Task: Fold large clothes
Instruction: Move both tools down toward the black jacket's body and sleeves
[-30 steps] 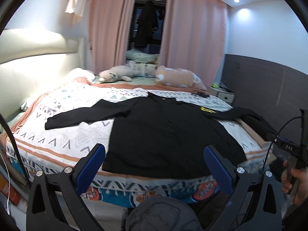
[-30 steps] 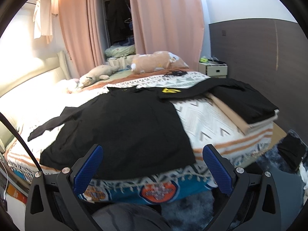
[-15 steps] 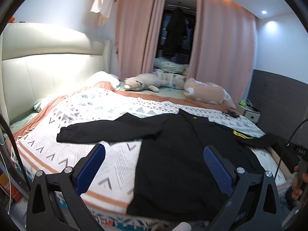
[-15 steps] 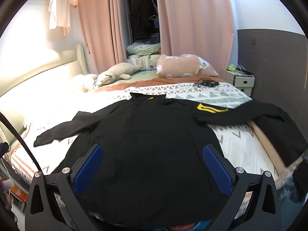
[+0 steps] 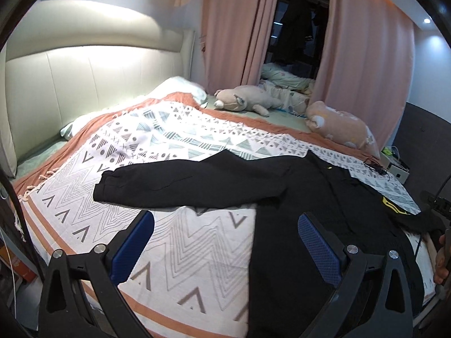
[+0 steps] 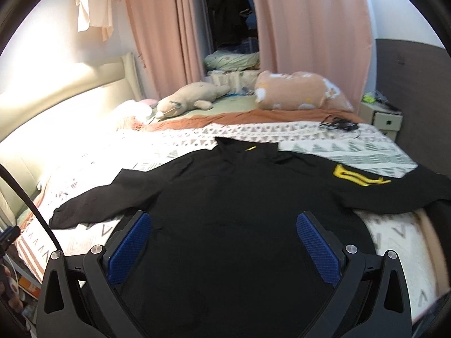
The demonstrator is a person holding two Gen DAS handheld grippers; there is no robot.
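Both sets of jaws are held wide apart with nothing between them: the left gripper (image 5: 225, 239) is poised above the patterned blanket (image 5: 183, 239) near the bed's front edge, and the right gripper (image 6: 222, 239) is poised over the body of the black jacket (image 6: 231, 211). The jacket is spread flat on the bed, its hem toward the front edge and its collar toward the far side. One sleeve (image 5: 183, 183) is stretched out toward the headboard (image 5: 98, 70) side; the other sleeve, marked with a yellow emblem (image 6: 358, 176), is extended toward the opposite edge of the bed. Two plush toys (image 6: 191, 97) are seen lying along the far edge, in front of pink curtains (image 6: 310, 33). A black cable (image 6: 339, 125) is seen on the blanket near the far right corner.
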